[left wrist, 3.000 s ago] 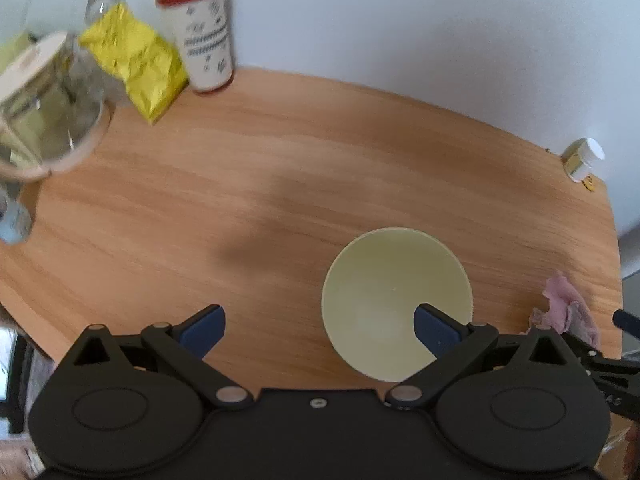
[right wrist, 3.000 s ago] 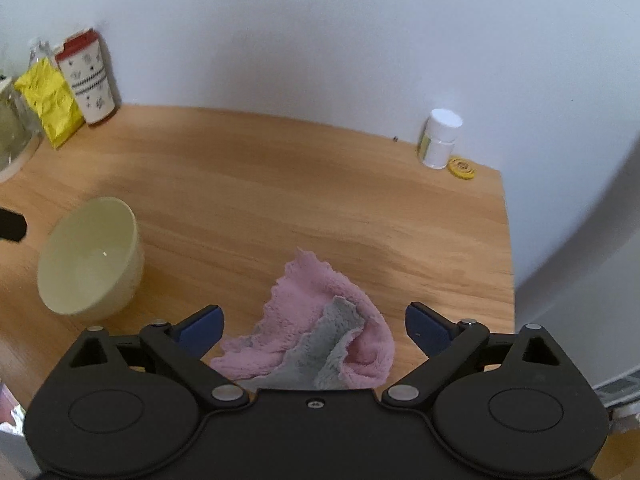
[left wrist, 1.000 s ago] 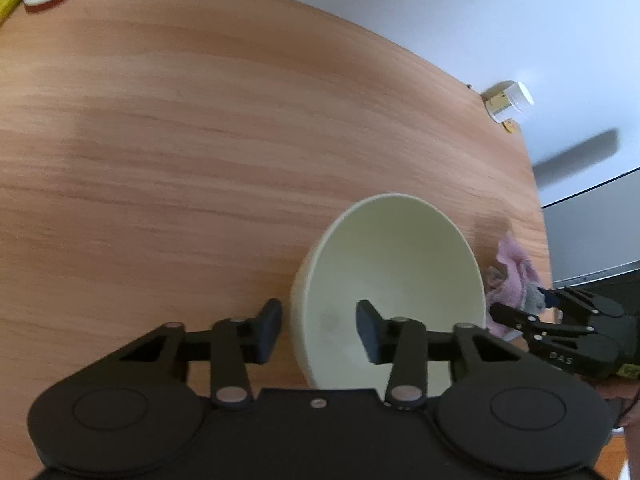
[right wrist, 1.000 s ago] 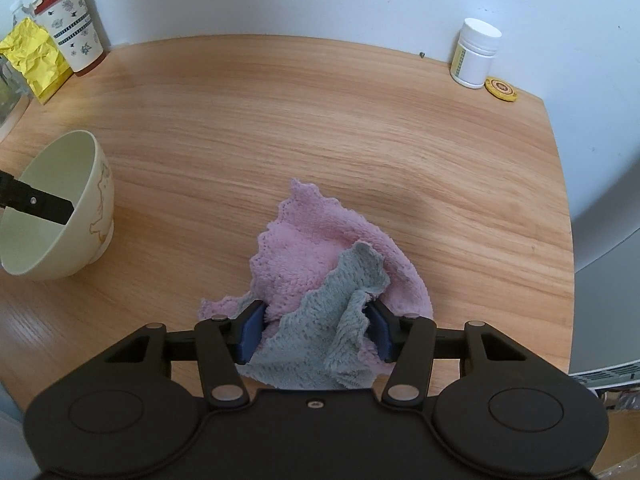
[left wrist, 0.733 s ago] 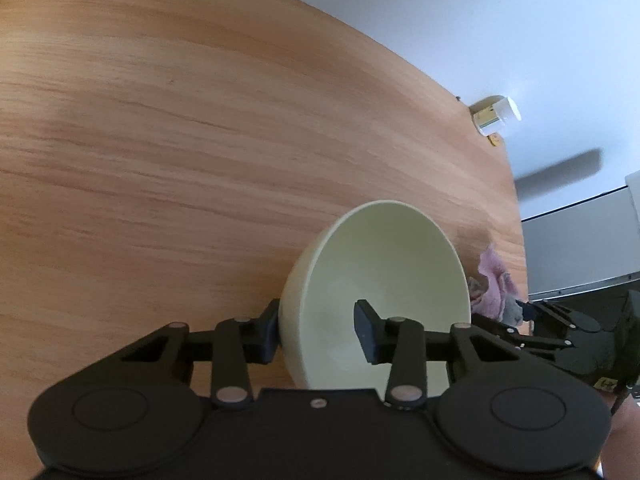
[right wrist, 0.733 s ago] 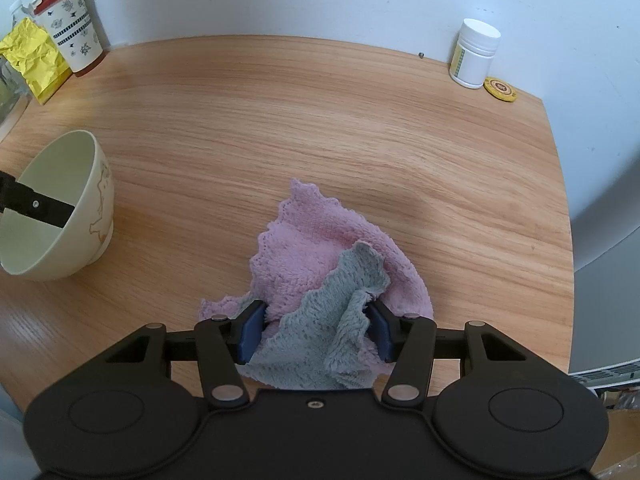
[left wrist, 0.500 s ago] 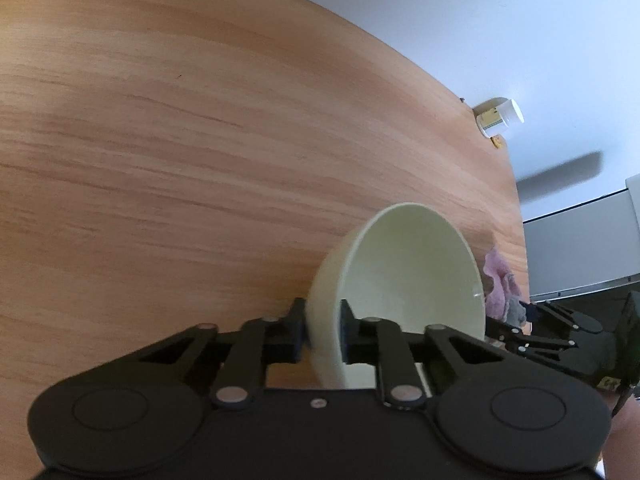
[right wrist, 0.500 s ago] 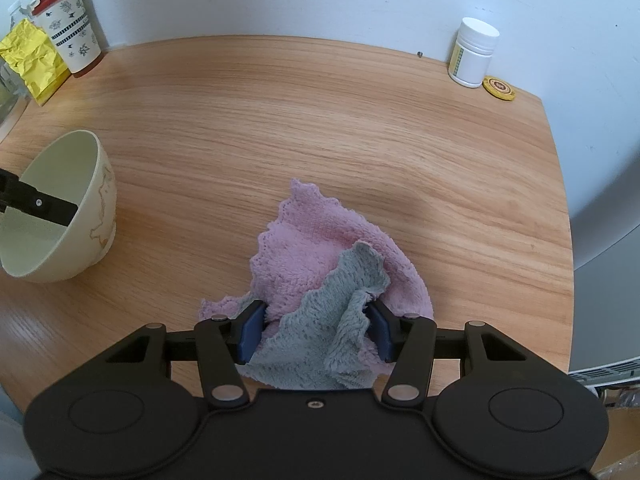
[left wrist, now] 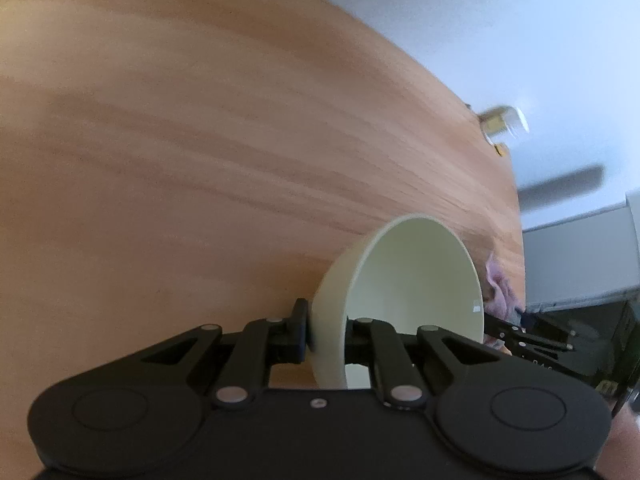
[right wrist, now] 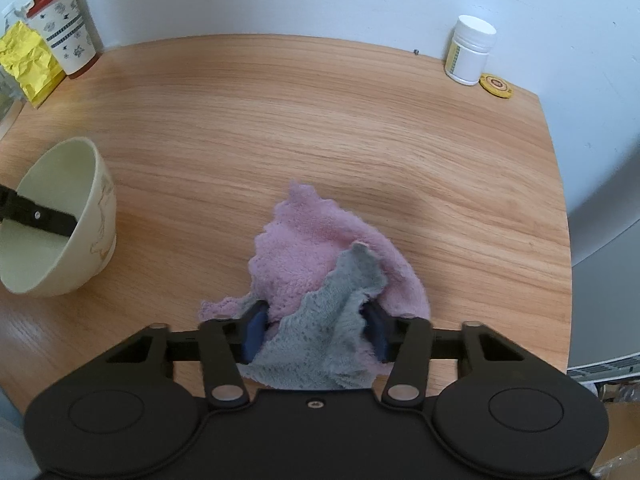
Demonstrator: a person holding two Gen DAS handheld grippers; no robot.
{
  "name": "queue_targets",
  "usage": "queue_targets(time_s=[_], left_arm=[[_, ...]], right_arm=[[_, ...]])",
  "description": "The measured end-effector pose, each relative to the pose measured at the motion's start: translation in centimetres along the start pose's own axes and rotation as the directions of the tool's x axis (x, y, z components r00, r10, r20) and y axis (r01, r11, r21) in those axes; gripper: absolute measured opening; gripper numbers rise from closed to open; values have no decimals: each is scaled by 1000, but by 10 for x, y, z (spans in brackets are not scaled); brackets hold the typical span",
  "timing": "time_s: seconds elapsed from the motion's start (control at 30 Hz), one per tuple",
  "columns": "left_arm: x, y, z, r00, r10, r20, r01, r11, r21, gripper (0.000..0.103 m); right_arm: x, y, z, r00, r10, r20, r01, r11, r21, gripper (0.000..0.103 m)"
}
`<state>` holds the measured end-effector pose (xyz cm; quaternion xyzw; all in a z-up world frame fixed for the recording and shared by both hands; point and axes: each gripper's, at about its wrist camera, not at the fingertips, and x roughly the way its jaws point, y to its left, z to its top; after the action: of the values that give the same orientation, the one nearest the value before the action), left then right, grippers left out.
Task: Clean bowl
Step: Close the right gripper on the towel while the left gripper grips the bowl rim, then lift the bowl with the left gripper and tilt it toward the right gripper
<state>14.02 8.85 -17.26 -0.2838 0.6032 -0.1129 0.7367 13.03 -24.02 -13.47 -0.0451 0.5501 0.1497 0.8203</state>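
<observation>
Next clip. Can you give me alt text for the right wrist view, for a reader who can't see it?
The right gripper is closing on a crumpled pink and grey cloth lying on a wooden table. At the left edge, the left gripper's finger reaches inside a pale tilted bowl; a white bottle stands by the far wall.

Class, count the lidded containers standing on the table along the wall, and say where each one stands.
2: a red-lidded patterned canister in the far left corner beside the yellow packet, and a white pill bottle far right. Others may lie outside the view.
</observation>
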Motion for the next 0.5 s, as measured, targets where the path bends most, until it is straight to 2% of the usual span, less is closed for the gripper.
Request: queue_targets(time_s=[0.07,0.13,0.3,0.4,0.5], left_arm=[[-3,6,-1,1000,0,2,0,999,-42,11],[-6,12,-2,1000,-13,8,14,995,-95,11],[-13,12,1,997,-56,50,63,985,-159,11],[-19,8,6,994,-73,84,90,972,-218,13],[-25,2,11,989,-86,123,114,964,-239,13]], right_arm=[[-2,-7,1,999,36,-3,-36,998,53,29],[-3,-9,0,999,47,-5,-47,997,63,27],[-17,-3,-2,995,98,20,-100,991,84,25],[-40,9,-1,987,143,73,-147,987,65,25],[-75,30,2,963,220,155,-224,975,6,25]])
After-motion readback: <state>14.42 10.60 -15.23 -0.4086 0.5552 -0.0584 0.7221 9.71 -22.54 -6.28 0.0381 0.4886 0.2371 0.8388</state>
